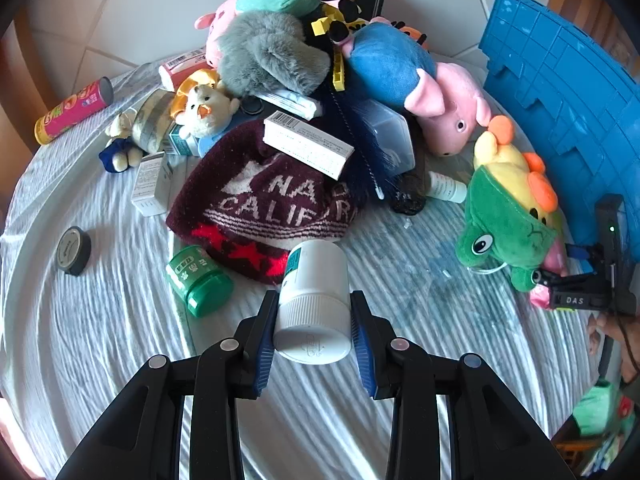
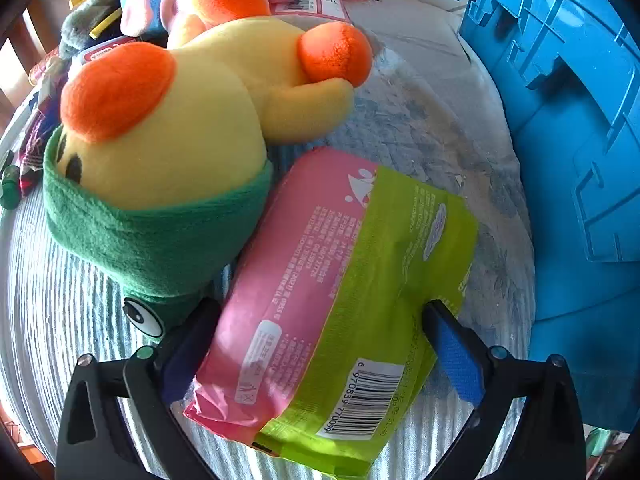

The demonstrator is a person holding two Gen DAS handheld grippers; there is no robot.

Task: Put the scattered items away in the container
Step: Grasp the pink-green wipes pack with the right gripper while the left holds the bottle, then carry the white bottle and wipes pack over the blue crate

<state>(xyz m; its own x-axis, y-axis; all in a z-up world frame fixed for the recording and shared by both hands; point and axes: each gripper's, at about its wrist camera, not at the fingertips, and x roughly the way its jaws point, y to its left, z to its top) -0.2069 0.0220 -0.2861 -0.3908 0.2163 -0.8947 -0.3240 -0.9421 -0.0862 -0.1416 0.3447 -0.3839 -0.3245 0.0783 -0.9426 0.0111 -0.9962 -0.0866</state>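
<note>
My left gripper (image 1: 314,326) is shut on a white pill bottle (image 1: 314,300), its ribbed cap toward the camera, above the striped cloth. My right gripper (image 2: 320,344) is closed around a pink and green wipes pack (image 2: 332,292) that lies on the cloth next to a yellow duck plush in a green frog hood (image 2: 168,136). The blue crate (image 2: 568,120) stands just to the right; in the left wrist view it (image 1: 568,80) is at the far right, with the right gripper (image 1: 560,280) and the frog plush (image 1: 508,220) in front of it.
A pile sits at the back: a maroon knit hat (image 1: 264,200), white boxes (image 1: 308,144), a grey plush (image 1: 272,56), pig plushes (image 1: 420,88), a small bear (image 1: 204,108). A green jar (image 1: 200,280), a tape roll (image 1: 74,250) and a snack tube (image 1: 74,110) lie on the left.
</note>
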